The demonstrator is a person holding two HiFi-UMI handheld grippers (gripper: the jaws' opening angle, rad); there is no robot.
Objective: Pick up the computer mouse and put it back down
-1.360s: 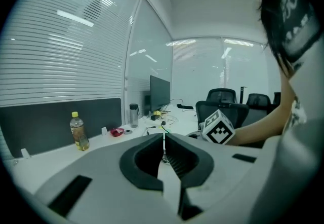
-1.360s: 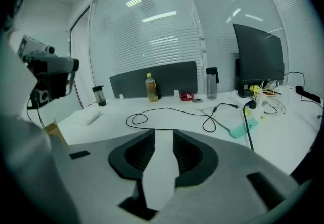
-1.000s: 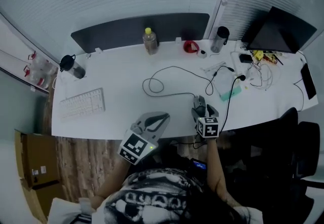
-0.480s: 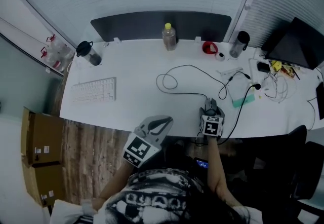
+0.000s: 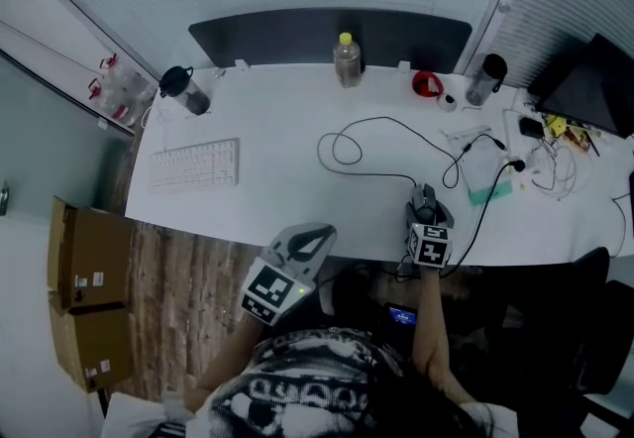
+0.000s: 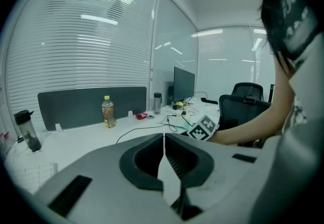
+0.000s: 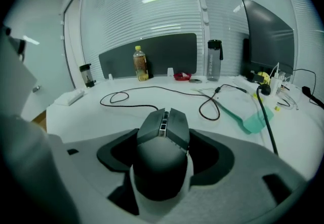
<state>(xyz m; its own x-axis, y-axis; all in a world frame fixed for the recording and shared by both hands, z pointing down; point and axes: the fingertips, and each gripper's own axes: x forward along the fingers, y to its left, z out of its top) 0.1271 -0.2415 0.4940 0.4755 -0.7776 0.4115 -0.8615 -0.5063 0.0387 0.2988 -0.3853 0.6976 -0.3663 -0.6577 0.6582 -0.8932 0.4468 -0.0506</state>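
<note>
Right gripper view: computer mouse (image 7: 162, 157) lies lengthwise, nose pointing straight away.

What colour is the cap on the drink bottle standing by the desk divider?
Yellow; the cap shows best in the right gripper view.

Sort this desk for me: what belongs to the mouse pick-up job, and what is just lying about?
Job: dark grey wired computer mouse; its black looped cord; right gripper, whose jaws have just been closing with the mouse between them.
Lying about: white keyboard; yellow-capped plastic bottle; dark-lidded grey flask; black monitor; teal sheet.
</note>
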